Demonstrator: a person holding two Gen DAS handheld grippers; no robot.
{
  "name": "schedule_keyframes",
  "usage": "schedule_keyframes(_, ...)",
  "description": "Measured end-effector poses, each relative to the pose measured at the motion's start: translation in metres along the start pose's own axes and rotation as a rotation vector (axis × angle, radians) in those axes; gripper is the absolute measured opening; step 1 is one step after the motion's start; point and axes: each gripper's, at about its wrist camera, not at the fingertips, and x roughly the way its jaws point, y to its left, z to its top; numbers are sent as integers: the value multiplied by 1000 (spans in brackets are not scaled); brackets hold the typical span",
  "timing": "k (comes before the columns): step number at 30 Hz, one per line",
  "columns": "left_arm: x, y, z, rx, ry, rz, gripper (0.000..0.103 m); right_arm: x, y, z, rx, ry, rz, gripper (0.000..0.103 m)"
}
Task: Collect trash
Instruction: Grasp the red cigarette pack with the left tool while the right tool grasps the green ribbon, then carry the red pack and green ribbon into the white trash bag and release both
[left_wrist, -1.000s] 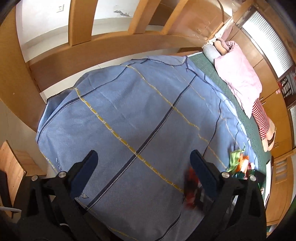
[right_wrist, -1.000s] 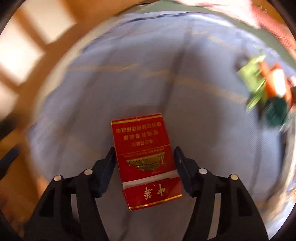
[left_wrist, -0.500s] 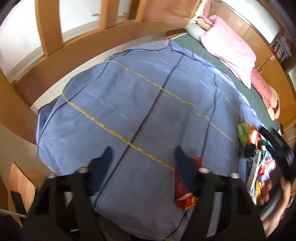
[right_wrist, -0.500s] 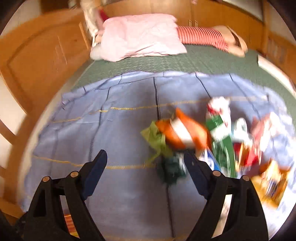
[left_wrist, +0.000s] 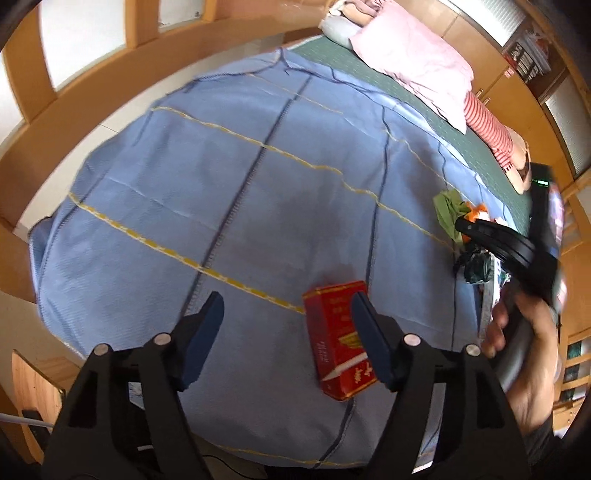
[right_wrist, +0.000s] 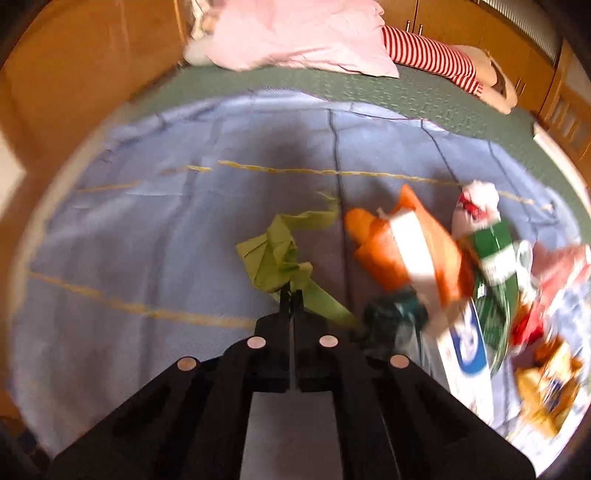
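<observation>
A red cigarette pack (left_wrist: 338, 338) lies on the blue blanket (left_wrist: 229, 184), partly behind the right finger of my left gripper (left_wrist: 286, 314), which is open and empty above the blanket's near edge. My right gripper (right_wrist: 291, 295) is shut on a crumpled green paper (right_wrist: 280, 254) at the left side of a trash pile. The pile holds an orange-and-white wrapper (right_wrist: 410, 254), a green carton (right_wrist: 495, 251) and other wrappers. In the left wrist view the right gripper (left_wrist: 498, 243) and the hand holding it show at the right, over the green paper (left_wrist: 448, 214).
The blanket covers a green mattress (right_wrist: 369, 92) with a pink pillow (right_wrist: 295, 33) and a striped red-white item (right_wrist: 432, 51) at the far end. Wooden bed rails (left_wrist: 92, 110) curve round the left side. Wooden cabinets (right_wrist: 461, 22) stand behind.
My right gripper let go of the red cigarette pack, swung right to the trash pile and shut on the green paper. The left gripper's view shifted toward the pack.
</observation>
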Motion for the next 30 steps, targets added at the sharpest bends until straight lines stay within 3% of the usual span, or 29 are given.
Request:
schedule_keyframes(3,13,-12,-4,36,43,-24,72,-41,4,-26,-12,-32,60,2)
schedule_keyframes(6,30,-28,-8,94,96,-36,76,-68,8,-53,-33,-8,83,2)
schedule_keyframes(12,57,-57,-22,216,104,30,76,-98,-10,-103,14,68,118,2)
schedule_keyframes(14,64,-60,-27,233,121,23,68,-106,-17,-116,44,68,119,2)
schedule_keyframes(16,67,-59,-26,214,128,-17,52,-115,-22,-128,83,47,119,2)
schedule_keyframes(18,68,-61,-27,238,125,5,36,-118,-26,-137,115,31,116,2)
schedule_keyframes(24,64,-54,-22,234,131,-27,30,-107,-41,-154,217,63,146,2)
schedule_keyframes(30,46,-48,-24,240,98,-33,28,-108,-40,-154,196,57,81,4)
